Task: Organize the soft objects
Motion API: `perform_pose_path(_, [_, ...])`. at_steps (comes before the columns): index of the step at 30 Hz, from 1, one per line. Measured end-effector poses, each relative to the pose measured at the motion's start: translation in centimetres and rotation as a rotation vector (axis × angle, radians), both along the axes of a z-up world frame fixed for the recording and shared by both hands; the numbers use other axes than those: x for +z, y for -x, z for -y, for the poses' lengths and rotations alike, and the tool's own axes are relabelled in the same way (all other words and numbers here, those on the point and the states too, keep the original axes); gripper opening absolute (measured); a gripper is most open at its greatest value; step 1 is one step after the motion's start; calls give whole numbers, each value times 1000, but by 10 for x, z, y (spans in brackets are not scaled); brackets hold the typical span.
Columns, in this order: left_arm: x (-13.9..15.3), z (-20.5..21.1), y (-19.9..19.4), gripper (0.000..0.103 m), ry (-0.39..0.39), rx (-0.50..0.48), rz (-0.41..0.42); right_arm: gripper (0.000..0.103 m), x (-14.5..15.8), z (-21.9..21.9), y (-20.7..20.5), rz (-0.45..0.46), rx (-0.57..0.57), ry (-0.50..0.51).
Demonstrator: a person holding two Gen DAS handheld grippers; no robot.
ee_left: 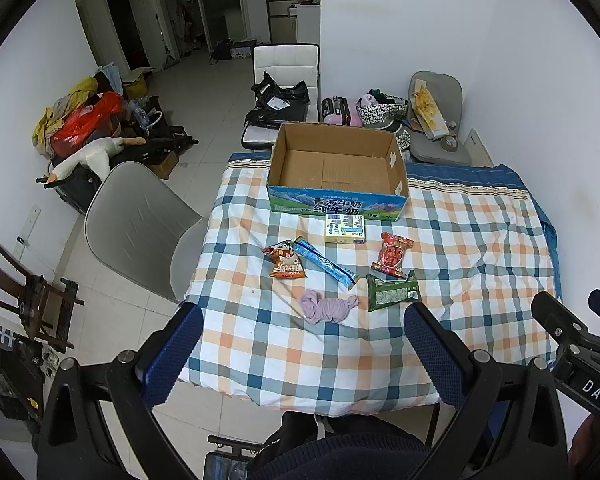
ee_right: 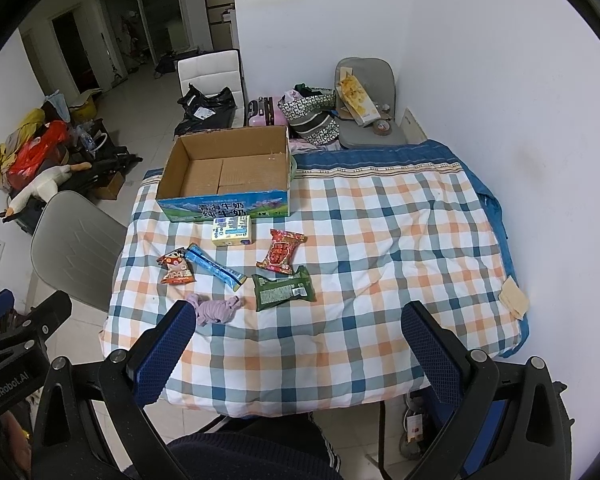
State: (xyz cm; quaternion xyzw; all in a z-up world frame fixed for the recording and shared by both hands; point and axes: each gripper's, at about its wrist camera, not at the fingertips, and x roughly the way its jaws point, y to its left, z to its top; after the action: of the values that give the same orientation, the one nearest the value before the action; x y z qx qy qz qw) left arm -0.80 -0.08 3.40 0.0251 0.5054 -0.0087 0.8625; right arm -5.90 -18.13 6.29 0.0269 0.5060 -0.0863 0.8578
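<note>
On the checked tablecloth [ee_left: 340,352] [ee_right: 380,240] lie a crumpled purple cloth [ee_left: 326,306] [ee_right: 216,308], a green packet [ee_left: 392,291] [ee_right: 284,289], a red packet [ee_left: 393,255] [ee_right: 282,251], a blue tube-shaped packet [ee_left: 326,263] [ee_right: 216,266], an orange-red snack bag [ee_left: 285,261] [ee_right: 177,269] and a small yellow box [ee_left: 345,229] [ee_right: 232,231]. An open, empty cardboard box [ee_left: 338,170] [ee_right: 228,176] stands behind them. My left gripper [ee_left: 304,352] and right gripper [ee_right: 300,348] are both open and empty, held above the table's near edge.
A grey chair [ee_left: 140,224] [ee_right: 72,244] stands left of the table. A white chair with black bags [ee_left: 280,96] [ee_right: 210,96] and a grey chair with clutter [ee_left: 436,120] [ee_right: 368,104] stand behind. A folded tan cloth [ee_right: 514,296] lies at the right edge.
</note>
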Motion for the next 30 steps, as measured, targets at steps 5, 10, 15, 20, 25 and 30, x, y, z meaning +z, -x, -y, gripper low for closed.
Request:
perform_pose_path(5, [0, 0, 0, 103, 3, 1, 0, 103, -5, -2, 2, 3, -1, 1])
perform_pose_path(10, [0, -2, 0, 103, 2, -3, -1, 103, -1, -1, 0, 3, 5, 1])
perform_pose_path(15, [-1, 1, 0, 103, 12, 1, -9, 103, -3, 0, -2, 5, 7, -4])
perform_pose_path(20, [-17, 2, -20, 103, 55, 41, -26, 103, 2, 0, -23, -18, -2, -18])
perform_pose_path(25, [-63, -5, -65, 103, 86, 57, -84, 103, -24, 15, -62, -80, -35, -58])
perform_pose_path(30, [-122, 1, -114, 103, 92, 51, -204, 103, -102, 33, -98, -143, -71, -96])
